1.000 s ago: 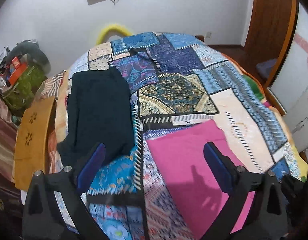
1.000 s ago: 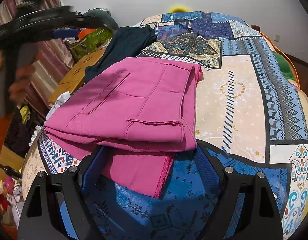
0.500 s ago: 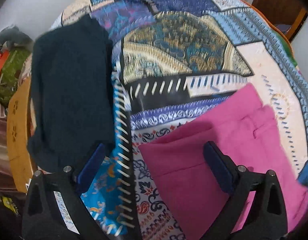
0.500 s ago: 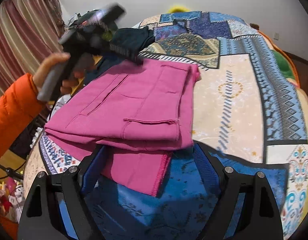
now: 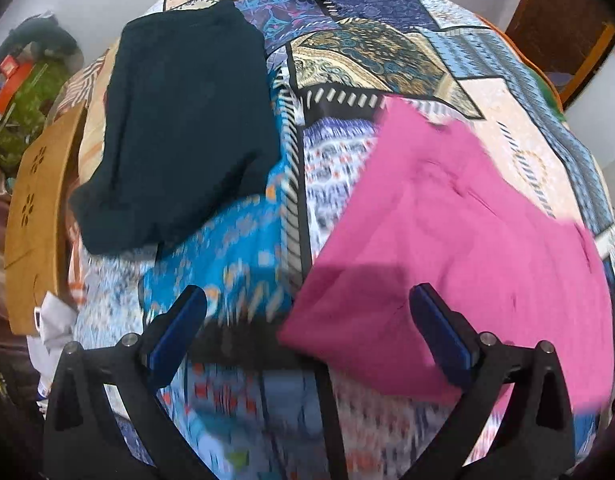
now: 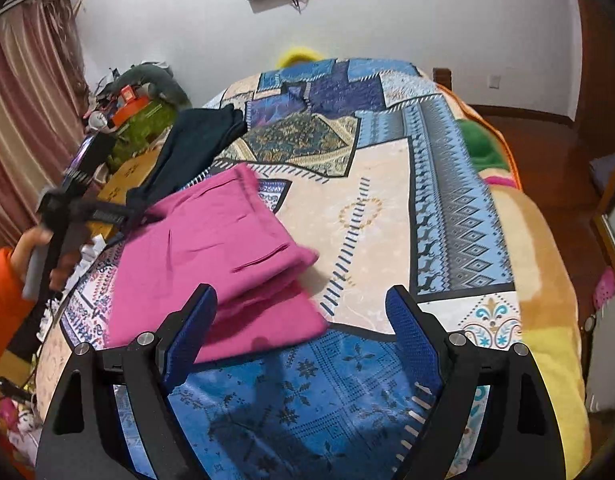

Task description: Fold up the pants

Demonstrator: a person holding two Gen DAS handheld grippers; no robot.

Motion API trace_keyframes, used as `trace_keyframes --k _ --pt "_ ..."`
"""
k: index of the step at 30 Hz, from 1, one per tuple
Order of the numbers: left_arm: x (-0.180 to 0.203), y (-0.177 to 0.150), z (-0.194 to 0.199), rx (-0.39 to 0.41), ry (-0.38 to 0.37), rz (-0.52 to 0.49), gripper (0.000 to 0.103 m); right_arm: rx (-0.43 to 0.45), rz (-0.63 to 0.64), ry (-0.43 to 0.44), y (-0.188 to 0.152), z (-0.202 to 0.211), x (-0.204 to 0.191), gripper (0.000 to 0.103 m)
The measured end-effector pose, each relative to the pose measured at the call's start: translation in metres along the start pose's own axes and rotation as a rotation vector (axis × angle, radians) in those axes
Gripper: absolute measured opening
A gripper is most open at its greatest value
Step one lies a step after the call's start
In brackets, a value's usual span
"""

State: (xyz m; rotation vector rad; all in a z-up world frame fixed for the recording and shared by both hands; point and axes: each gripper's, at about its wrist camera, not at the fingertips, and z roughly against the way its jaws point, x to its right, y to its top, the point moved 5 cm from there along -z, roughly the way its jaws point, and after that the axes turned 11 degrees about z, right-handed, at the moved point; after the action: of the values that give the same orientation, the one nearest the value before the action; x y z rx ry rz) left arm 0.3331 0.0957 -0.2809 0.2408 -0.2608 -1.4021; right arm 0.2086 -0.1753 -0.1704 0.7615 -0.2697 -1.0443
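Both spread, empty tools (image 5: pixel 307 316) (image 6: pixel 303 312) have backed off the layered, folded pink pants (image 6: pixel 211 264).

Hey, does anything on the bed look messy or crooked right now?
The folded pink pants are slightly uneven: the bottom layer sticks out past the top layers at the near edge. The dark garment hangs partly over the bed's edge. Nothing looks spilled or damaged.

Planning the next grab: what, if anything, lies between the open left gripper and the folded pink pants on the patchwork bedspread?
Nothing visible. The left gripper hangs open over the folded pink pants' near corner; only patchwork bedspread lies beneath. The dark folded garment sits off to the side.
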Motion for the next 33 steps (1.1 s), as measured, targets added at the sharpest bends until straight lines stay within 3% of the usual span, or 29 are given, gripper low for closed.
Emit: trace_keyframes --k 5,10,13,16,18,20,23,30,33 --pt "0.005 -0.028 0.017 -0.004 -0.081 -0.023 0.103 0.007 0.010 0.011 0.001 0.002 -0.006 0.084" --pt "0.010 -0.038 0.026 0.036 -0.113 0.001 0.102 0.000 0.013 0.020 0.002 -0.011 -0.012 0.084" --pt "0.016 -0.043 0.032 0.070 -0.134 -0.009 0.086 -0.003 -0.022 0.045 0.003 -0.019 -0.011 0.080" --pt "0.019 -0.046 0.038 0.116 -0.131 -0.019 0.070 -0.016 -0.040 0.058 0.008 -0.028 -0.008 0.069" --pt "0.017 -0.049 0.040 0.138 -0.121 -0.015 0.049 -0.031 -0.041 0.053 0.010 -0.036 -0.006 0.056" --pt "0.013 -0.052 0.039 0.157 -0.091 0.000 0.037 -0.070 -0.037 0.063 0.009 -0.049 -0.004 0.043" --pt "0.007 -0.057 0.037 0.174 -0.075 0.007 0.031 -0.136 -0.037 0.094 -0.001 -0.068 -0.002 0.033" --pt "-0.003 -0.059 0.031 0.169 -0.088 0.029 0.036 -0.167 0.059 0.068 -0.007 -0.073 -0.011 0.031" --pt "0.000 -0.057 0.034 0.189 -0.027 -0.023 0.048 -0.186 0.086 0.080 -0.006 -0.071 -0.009 0.032"
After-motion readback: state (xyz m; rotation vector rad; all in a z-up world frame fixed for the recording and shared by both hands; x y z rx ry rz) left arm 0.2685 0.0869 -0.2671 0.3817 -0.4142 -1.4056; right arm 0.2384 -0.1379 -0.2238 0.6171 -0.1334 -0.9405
